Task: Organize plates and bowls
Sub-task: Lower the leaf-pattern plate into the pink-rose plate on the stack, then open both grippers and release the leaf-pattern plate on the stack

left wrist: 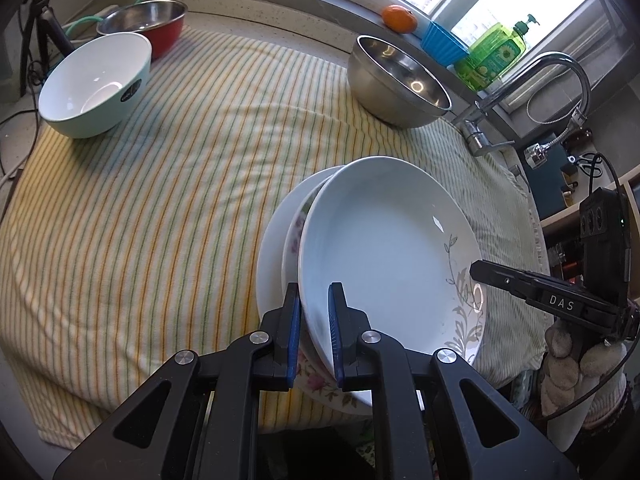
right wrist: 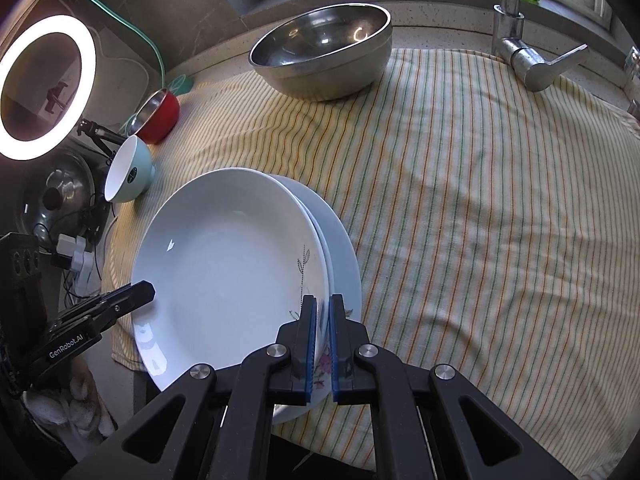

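I have the left gripper (left wrist: 316, 300) clamped on the near rim of the top plate (left wrist: 384, 248), tilted on the plate stack (left wrist: 276, 248) over the striped cloth (left wrist: 160, 200) on the counter. My right gripper (right wrist: 323, 312) pinches the opposite rim, possibly two plates together.

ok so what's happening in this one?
A person is sorting dishes on a striped towel by the sink. Both tools grip the stack of plates at the near edge: the left tool is shut on the rim of the top white plate, and the right tool is shut on its opposite rim, possibly with the floral plate beneath. The stack looks tilted. A steel bowl, a white bowl and a red bowl sit untouched farther back.
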### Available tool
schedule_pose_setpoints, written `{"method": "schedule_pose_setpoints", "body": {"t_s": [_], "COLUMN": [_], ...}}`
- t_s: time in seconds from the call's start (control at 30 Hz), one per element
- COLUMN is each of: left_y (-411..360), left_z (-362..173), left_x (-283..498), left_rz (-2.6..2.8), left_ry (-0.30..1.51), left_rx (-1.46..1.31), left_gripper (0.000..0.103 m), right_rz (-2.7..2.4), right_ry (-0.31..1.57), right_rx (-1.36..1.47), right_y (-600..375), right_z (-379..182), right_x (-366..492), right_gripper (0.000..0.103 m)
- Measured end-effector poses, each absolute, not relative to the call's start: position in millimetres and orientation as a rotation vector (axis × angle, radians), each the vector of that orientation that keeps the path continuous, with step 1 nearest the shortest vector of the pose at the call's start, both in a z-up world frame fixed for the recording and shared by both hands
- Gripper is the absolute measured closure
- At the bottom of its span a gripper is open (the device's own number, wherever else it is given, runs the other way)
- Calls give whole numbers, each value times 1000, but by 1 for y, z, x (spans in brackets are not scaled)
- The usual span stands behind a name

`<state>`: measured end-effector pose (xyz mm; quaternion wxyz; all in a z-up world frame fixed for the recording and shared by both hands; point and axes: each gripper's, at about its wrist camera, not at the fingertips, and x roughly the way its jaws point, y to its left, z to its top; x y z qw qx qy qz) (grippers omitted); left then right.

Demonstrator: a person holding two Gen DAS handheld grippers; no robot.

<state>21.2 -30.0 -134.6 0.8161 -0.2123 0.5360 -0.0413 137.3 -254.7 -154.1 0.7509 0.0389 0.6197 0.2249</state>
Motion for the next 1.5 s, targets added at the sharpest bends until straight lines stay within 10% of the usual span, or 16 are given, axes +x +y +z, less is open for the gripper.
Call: {"method": "schedule_pose_setpoints", "body": {"t_s": [1.5], "left_y": [-23], "left_z": [-104], "left_x": [18], "left_rz": [-54], "left_ry": [1052], "left_rx": [-320], "left_gripper": [85], "right_rz": [468], "right_ry": [1323], "right_rx": [102], "right_y": [-259], "right_z": [-142], "right_x": [131], "right_gripper": [82]}}
